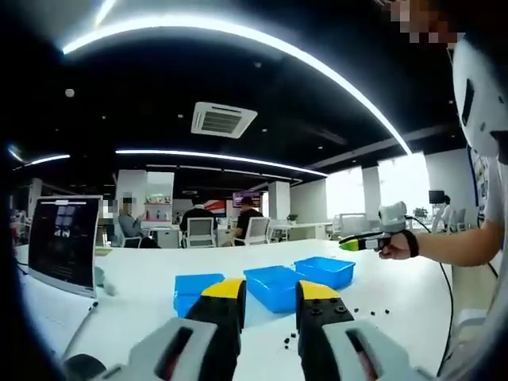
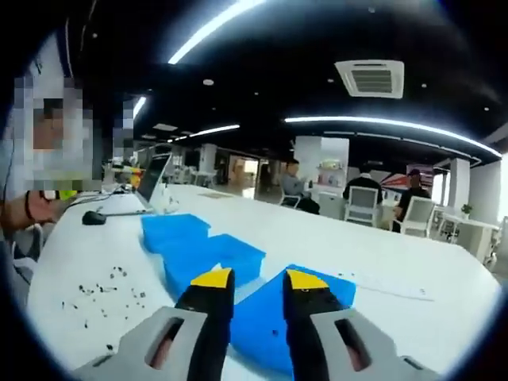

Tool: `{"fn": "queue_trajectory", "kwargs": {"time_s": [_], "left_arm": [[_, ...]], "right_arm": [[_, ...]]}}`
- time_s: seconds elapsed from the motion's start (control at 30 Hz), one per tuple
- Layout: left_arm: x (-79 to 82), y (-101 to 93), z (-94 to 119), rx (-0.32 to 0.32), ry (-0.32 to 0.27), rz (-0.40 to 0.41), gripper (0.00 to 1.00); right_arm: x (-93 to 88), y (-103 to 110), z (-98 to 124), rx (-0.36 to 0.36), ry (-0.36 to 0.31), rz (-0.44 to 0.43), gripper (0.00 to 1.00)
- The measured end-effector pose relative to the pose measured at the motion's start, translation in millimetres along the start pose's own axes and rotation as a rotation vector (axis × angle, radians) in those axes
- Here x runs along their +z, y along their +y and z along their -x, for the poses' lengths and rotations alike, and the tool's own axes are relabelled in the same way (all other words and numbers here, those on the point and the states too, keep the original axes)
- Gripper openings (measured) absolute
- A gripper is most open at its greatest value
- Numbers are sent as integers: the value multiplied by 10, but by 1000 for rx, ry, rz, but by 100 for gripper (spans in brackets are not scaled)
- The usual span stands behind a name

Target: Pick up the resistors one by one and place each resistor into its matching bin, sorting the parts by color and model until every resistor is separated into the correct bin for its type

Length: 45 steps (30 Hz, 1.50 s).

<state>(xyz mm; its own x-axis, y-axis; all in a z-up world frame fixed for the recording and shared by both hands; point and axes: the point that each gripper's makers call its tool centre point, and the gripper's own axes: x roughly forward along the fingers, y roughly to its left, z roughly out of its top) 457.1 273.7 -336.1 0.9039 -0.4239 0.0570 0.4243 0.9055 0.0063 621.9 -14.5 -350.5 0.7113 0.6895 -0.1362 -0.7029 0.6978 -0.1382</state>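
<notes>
Bins: three blue bins in a row on the white surface (image 1: 143, 278). In the left gripper view they read as left bin (image 1: 193, 287), middle bin (image 1: 274, 286) and right bin (image 1: 325, 270), set close together just beyond my left tool (image 1: 270, 295). In the right gripper view the same three appear as far bin (image 2: 176, 230), middle bin (image 2: 214, 258) and near bin (image 2: 266, 321), the near one partly behind my right tool (image 2: 259, 284). One or two dark specks lie in the near bin; what the others hold I cannot tell.

Resistors: small dark pieces scattered loose on the surface, near the bins; a cluster (image 1: 373, 305) lies right of my left tool, and the scatter (image 2: 107, 290) sits left of the bins in the right gripper view. Too small to count or sort by colour.

Tools: two. The left has its jaws apart with nothing between them. The right likewise stands released and empty, above the surface.

Surface, other items: one monitor (image 1: 65, 242), one laptop (image 2: 152, 181), one mouse (image 2: 94, 217).

Room: open office, black ceiling, curved light strips, one ceiling air vent (image 1: 223, 119), seated people at far desks.
</notes>
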Motion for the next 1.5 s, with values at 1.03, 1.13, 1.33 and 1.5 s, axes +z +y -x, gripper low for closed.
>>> {"fn": "queue_trajectory", "kwargs": {"time_s": [1.03, 1.13, 1.33, 1.5], "left_arm": [[-42, -127, 118, -15, -5, 5, 27], [-44, -138, 141, -18, -4, 8, 27], [-59, -113, 186, -9, 1, 10, 27], [-70, -88, 192, -1, 3, 14, 27]], "right_arm": [[-1184, 1651, 865, 982, 781, 863, 21], [-1210, 1628, 867, 1008, 803, 890, 20], [-1230, 1637, 769, 1042, 801, 888, 18], [-1242, 1663, 739, 1055, 803, 850, 7]]}}
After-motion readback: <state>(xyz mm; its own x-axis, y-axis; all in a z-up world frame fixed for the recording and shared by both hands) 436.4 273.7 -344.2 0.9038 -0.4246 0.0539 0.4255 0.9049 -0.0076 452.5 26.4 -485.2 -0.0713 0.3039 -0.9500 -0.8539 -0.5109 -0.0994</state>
